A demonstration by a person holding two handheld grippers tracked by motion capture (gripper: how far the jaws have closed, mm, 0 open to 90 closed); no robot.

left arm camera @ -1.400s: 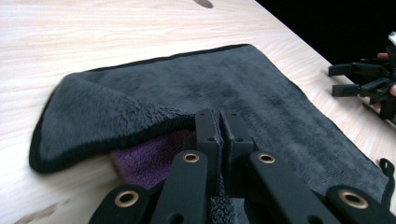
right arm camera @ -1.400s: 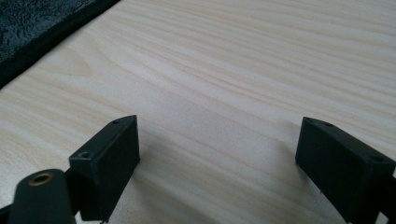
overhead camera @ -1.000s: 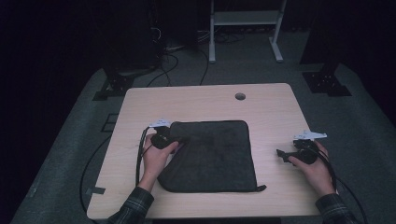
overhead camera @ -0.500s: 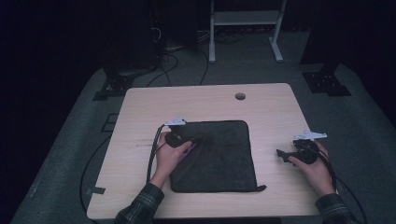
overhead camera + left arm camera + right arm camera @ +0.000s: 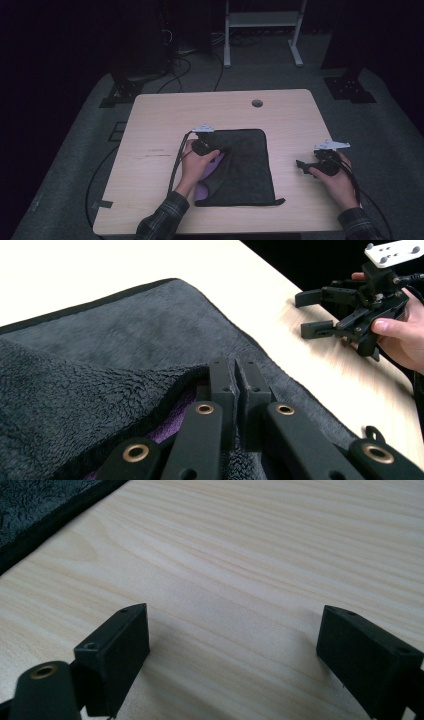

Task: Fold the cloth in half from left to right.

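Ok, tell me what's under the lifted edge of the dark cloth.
Under the raised left edge of the dark cloth, pinched by the left gripper, a purple underside shows. The table beneath the rest stays covered.

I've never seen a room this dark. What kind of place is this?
Probably a lab or recording studio. A lone wooden table stands on grey carpet, cables run over the floor behind it, and dark equipment stands flank it.
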